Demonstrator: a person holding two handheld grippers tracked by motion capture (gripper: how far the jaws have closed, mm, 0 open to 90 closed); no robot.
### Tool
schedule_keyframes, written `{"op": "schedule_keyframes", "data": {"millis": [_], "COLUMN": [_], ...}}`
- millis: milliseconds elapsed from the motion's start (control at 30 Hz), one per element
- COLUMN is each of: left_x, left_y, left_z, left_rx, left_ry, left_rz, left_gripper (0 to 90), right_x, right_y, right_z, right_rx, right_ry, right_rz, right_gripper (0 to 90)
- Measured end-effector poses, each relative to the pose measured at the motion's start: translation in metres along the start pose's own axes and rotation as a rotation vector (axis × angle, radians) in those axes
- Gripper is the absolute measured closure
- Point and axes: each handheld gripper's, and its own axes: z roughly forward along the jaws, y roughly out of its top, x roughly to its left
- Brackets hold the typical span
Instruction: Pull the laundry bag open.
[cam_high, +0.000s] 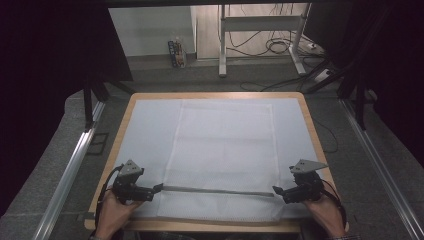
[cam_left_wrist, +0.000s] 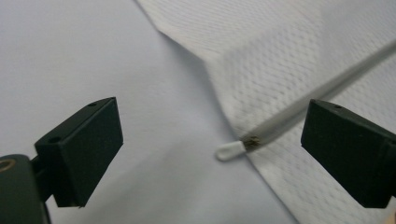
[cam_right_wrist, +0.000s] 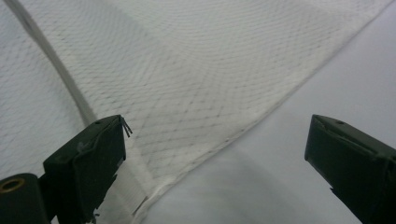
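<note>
Both hands rest low at the tabletop's near edge; the left gripper (cam_high: 159, 188) and right gripper (cam_high: 276, 190) point inward, jaws spread, at the ends of the rod (cam_high: 217, 190) on the mesh cloth (cam_high: 222, 145).

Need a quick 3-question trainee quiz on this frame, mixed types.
1. True or false: the left tongs are shut on the rod.
2. What does the rod lie on? A) mesh cloth B) bare wood C) the floor
3. Fill in: the rod's white tip lies between the jaws of the ___ tongs.

Key: 1 false, both the left and the right tongs stand open. 2 A. 3 left.
</note>
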Motion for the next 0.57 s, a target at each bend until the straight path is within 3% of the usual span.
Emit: {"op": "schedule_keyframes", "data": {"millis": [200, 333, 567], "left_x": [0.011, 0.014, 0.009], "left_y": [-0.006, -0.011, -0.013], "left_z": [0.004, 0.011, 0.02], "left_rx": [-0.006, 0.017, 0.075], "left_ry": [0.066, 0.105, 0.131], "left_rz": [-0.008, -0.001, 0.052], "left_gripper": [2.5, 1.5, 0.3], "right_x": [-0.008, -0.011, -0.012], "right_y": [-0.004, -0.007, -0.009], "right_z": [0.003, 0.007, 0.01], "right_rx": [-0.01, 0.002, 0.025], "right_ry": [-0.029, -0.04, -0.041], "right_rz": [0.025, 0.021, 0.02], "right_gripper": [4.1, 3.6, 3.4]}}
